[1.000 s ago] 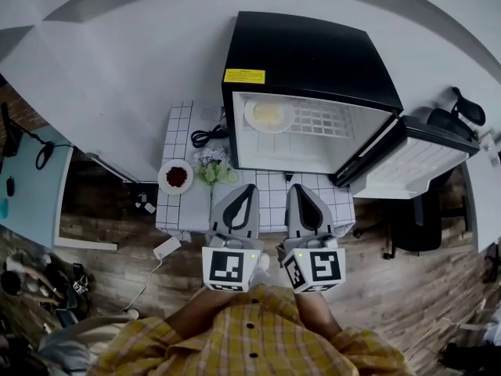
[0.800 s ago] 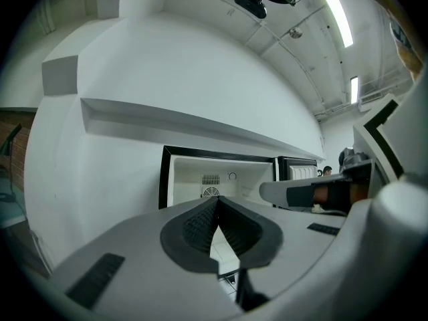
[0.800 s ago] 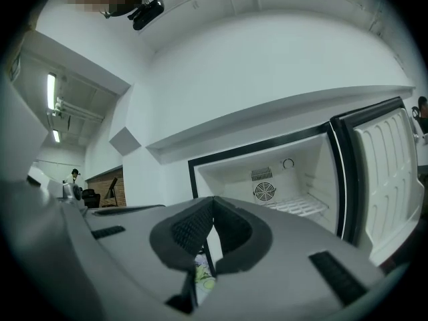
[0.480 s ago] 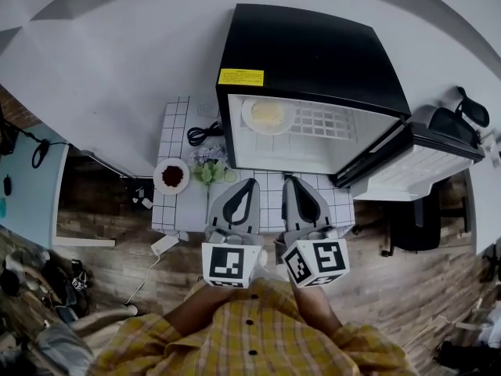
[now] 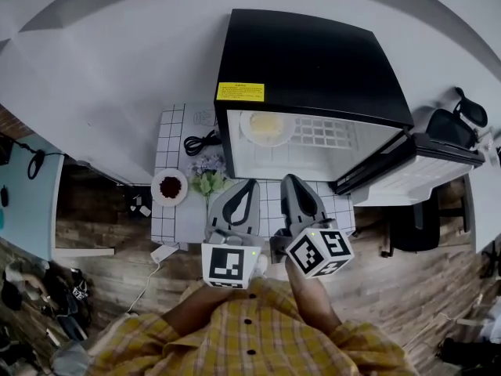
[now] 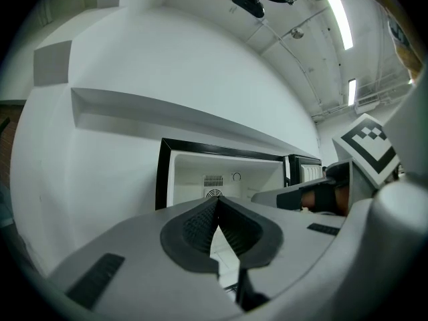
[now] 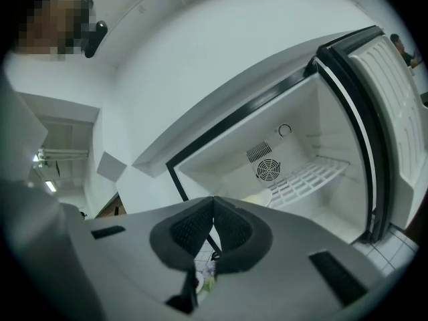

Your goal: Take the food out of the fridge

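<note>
The fridge [image 5: 313, 61] stands on the white gridded tabletop [image 5: 176, 218] with its door [image 5: 423, 159] swung wide to the right. The food [image 5: 266, 124], a pale yellow portion on a white plate [image 5: 249, 131], sits inside on the left end of the wire shelf [image 5: 325, 131], near the left wall of the compartment.

Both grippers are held level in front of the open compartment, side by side and close together, above the front strip of the tabletop. The left gripper [image 5: 249, 185] points at the fridge's lower left corner, and its jaws are pressed together with nothing between them. The right gripper [image 5: 288, 180] is just beside it, rolled so that its marker cube sits tilted. Its jaws are also closed and empty. Neither gripper is inside the fridge, and the food lies beyond and above both tips, a little nearer the left one in the head view.

In the right gripper view the plate [image 7: 257, 198] shows just past the closed tips of the right gripper [image 7: 214, 199], slightly to their right, under the round fan grille on the back wall. In the left gripper view the left gripper [image 6: 217, 199] faces the open compartment.

On the tabletop left of the fridge lie a small dish [image 5: 170, 187] of dark red contents, a bunch of greenery [image 5: 207, 178] and a black cable [image 5: 202, 141].
</note>
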`<state>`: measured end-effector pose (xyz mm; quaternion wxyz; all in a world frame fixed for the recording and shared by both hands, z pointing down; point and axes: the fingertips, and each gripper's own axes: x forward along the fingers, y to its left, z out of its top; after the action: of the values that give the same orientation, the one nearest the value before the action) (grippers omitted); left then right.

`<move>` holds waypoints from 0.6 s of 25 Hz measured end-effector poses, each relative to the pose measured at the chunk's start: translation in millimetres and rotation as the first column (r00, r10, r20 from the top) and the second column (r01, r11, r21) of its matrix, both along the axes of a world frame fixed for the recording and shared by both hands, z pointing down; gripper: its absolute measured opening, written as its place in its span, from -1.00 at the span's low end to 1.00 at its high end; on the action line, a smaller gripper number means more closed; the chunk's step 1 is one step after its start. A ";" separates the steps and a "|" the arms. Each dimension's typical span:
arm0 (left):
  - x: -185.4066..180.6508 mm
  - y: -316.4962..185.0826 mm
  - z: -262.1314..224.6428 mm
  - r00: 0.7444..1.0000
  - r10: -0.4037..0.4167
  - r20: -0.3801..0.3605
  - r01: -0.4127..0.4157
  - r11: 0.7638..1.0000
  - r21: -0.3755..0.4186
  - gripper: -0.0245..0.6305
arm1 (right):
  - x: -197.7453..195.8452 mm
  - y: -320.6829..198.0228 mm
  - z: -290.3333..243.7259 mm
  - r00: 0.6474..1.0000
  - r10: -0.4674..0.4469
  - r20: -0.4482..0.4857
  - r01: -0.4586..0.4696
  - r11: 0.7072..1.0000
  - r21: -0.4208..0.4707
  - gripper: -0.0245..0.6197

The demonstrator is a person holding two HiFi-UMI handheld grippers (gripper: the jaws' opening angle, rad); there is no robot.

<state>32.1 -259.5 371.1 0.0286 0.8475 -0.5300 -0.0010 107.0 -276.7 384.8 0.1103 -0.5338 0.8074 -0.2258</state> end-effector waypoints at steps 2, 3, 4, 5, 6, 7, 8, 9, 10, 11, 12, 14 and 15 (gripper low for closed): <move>-0.1 -3.5 1.3 1.000 0.002 0.003 -0.002 1.000 0.000 -0.90 | 2.1 -6.6 4.5 0.999 0.006 0.037 -0.005 1.000 -0.017 -0.90; 0.5 -5.1 2.0 1.000 0.003 0.004 -0.003 1.000 0.000 -0.90 | 4.2 -10.0 7.4 0.998 0.013 0.066 -0.011 0.999 -0.030 -0.90; 1.0 -6.5 2.6 1.000 0.004 0.004 -0.004 1.000 0.000 -0.90 | 7.1 -13.4 11.6 0.994 0.024 0.104 -0.019 0.999 -0.049 -0.90; 1.3 -7.8 3.0 1.000 0.003 0.004 -0.003 1.000 0.000 -0.90 | 10.0 -16.9 17.0 0.988 0.037 0.148 -0.027 0.997 -0.073 -0.90; 1.3 -8.6 3.3 1.000 0.001 0.006 -0.001 1.000 0.001 -0.90 | 12.5 -20.0 22.8 0.980 0.050 0.191 -0.032 0.995 -0.099 -0.90; 1.2 -9.0 3.5 1.000 -0.002 0.008 0.002 1.000 0.002 -0.90 | 13.9 -22.7 27.8 0.971 0.059 0.230 -0.031 0.992 -0.120 -0.90; 1.2 -9.0 3.9 1.000 -0.003 0.012 0.003 1.000 0.002 -0.90 | 13.9 -25.2 31.3 0.961 0.058 0.270 -0.023 0.991 -0.134 -0.90; 1.3 -8.8 4.5 1.000 -0.004 0.015 0.004 1.000 0.001 -0.90 | 12.3 -27.9 33.1 0.947 0.047 0.318 -0.003 0.990 -0.140 -0.90; 1.3 -8.6 5.3 1.000 -0.003 0.016 0.003 1.000 -0.002 -0.90 | 9.6 -31.1 34.6 0.925 0.031 0.379 0.026 0.989 -0.143 -0.90; 1.1 -8.4 5.9 1.000 -0.001 0.011 0.001 1.000 -0.007 -0.90 | 7.8 -33.8 38.8 0.896 0.024 0.443 0.052 0.986 -0.160 -0.90; 0.7 -7.9 6.1 1.000 0.002 0.001 -0.002 1.000 -0.014 -0.90 | 8.4 -35.2 47.2 0.869 0.043 0.493 0.064 0.978 -0.198 -0.90; -0.6 -6.6 4.9 1.000 0.006 -0.015 -0.007 1.000 -0.022 -0.90 | 10.5 -37.9 63.8 0.831 0.093 0.549 0.071 0.960 -0.270 -0.90; -1.5 -6.3 4.1 1.000 0.005 -0.016 -0.006 1.000 -0.023 -0.90 | 9.9 -40.9 68.2 0.812 0.102 0.575 0.080 0.956 -0.283 -0.90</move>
<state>30.6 -265.9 375.1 0.0424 0.8485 -0.5275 -0.0017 116.9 -317.6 452.9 0.2734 -0.4536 0.6885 -0.4955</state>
